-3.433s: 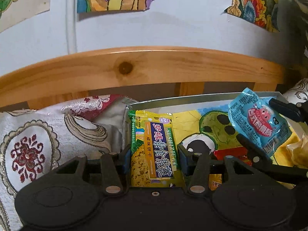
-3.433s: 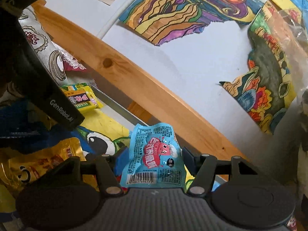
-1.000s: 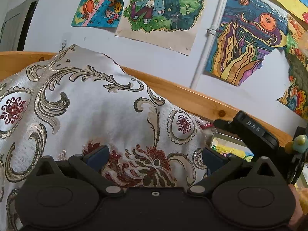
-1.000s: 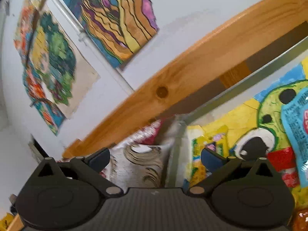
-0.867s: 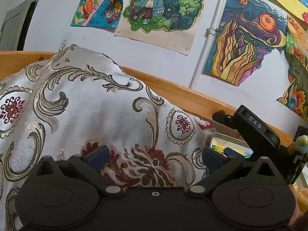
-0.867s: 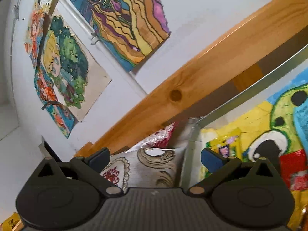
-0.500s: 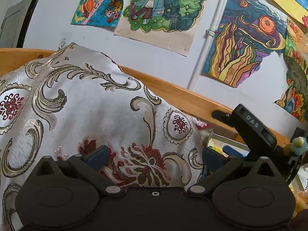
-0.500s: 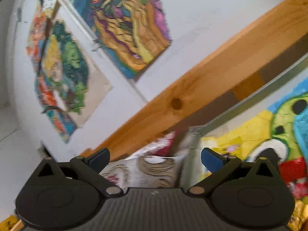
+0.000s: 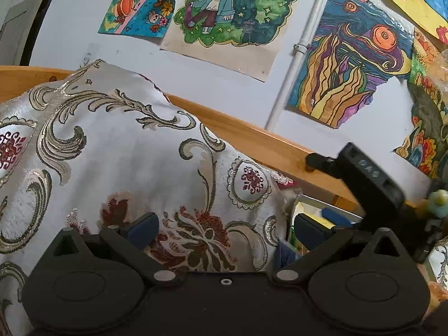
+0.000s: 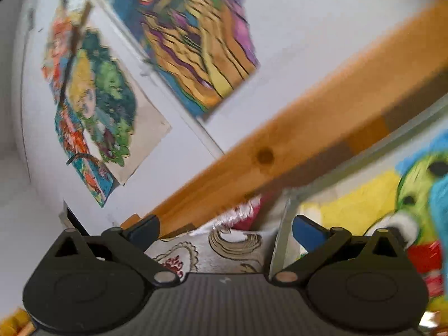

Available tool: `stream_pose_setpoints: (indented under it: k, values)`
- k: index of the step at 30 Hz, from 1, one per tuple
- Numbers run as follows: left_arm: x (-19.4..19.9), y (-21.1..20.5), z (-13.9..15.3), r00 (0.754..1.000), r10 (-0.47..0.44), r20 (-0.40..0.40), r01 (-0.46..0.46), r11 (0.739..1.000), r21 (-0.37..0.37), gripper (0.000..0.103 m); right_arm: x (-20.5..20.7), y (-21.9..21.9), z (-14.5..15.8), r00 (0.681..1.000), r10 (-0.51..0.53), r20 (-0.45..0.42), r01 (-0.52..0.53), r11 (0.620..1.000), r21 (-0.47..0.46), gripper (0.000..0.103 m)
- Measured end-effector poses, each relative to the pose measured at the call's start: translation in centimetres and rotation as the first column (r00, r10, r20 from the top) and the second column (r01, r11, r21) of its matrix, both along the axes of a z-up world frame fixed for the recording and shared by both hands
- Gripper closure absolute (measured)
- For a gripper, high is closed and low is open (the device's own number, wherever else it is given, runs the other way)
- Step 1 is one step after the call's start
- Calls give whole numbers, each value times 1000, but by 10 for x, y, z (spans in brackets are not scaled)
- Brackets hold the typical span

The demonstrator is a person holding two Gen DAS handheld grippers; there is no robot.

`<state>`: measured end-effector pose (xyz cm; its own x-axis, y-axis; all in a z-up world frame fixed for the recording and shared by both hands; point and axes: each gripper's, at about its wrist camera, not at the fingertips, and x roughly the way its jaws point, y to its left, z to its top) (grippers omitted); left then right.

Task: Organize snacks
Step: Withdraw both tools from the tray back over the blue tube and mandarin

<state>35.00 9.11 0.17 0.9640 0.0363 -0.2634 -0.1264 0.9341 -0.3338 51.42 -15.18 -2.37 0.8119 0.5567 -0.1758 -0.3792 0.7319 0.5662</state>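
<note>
Both tools are empty and away from the snacks: the left gripper (image 9: 225, 228) hangs with its jaws spread wide over a brocade cushion (image 9: 117, 151) patterned in silver scrolls and dark red flowers, while the right gripper (image 10: 224, 231), its jaws likewise wide and holding nothing, points at the corner where the cushion meets the metal rim of a box (image 10: 282, 224). The snacks sit inside that box, on a bright cartoon lining of yellow, green and blue (image 10: 361, 204); a red packet (image 10: 425, 254) and a blue one (image 10: 439, 204) show at the right edge of the blurred right wrist view, and only a sliver of the box (image 9: 316, 204) is visible past the cushion from the left wrist. Behind runs a wooden rail (image 10: 294, 145) under a wall hung with children's drawings (image 9: 224, 14). The step in hand appears to be a pause between placements, with each gripper free to fetch another packet. To do it well, the right gripper would best swing back over the box rim rather than across it, come down on a packet's flat face or sealed edge, and close gently so the contents are not crushed; the left should clear the cushion first to avoid snagging the fabric.
</note>
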Motion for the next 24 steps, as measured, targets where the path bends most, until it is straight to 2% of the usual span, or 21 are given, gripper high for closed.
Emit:
stream_pose_setpoints:
  k: [5,12,19,24]
  values:
    - [-7,0,6,1000,-15,-13,15,1000,-12,1,-39,-13,17,1000,16,22,-16,1000,3,0]
    - [-33,-1,12,999,-32,-42,31,999,-10,1,-84,-15,8,999,43,9,-43,997,-61,0]
    - [-66,-5,13,996,-50,-68,49,999,-17,1,-120,-21,31,998,56,4,-55,984,-171,0]
    - [-96,-7,12,993,-62,-101,62,998,-2,1,-156,-31,47,997,81,-12,-81,957,-278,0]
